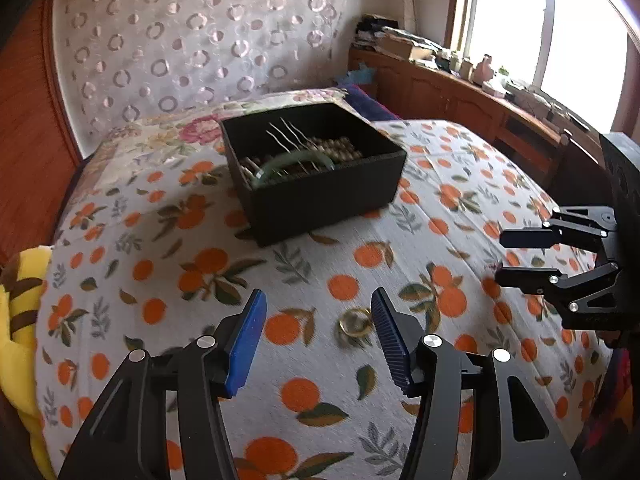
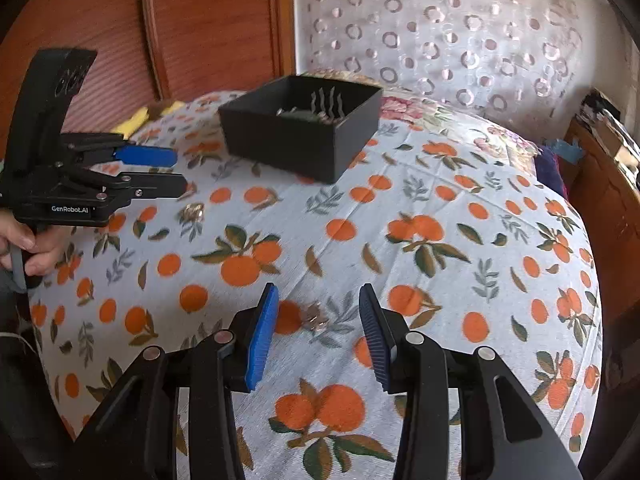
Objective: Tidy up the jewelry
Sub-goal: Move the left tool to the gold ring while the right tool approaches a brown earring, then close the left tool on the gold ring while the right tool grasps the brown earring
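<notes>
Left tool point(image 2: 176, 172) marked "GenRobot.AI", released, right tool point(image 2: 316, 330) released, ring point(image 1: 355, 321) nearby

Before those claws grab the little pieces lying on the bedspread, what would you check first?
1. Left gripper open: ok.
2. Gold ring between the left fingers: ok, though it lies close to one finger.
3. Right gripper open: ok.
4. Small piece between the right fingers: ok; blurred, so what it is: cannot tell.
5. Black box open and upright: ok.
6. Room left in the box: cannot tell; a green bangle and pins already lie inside.
</notes>
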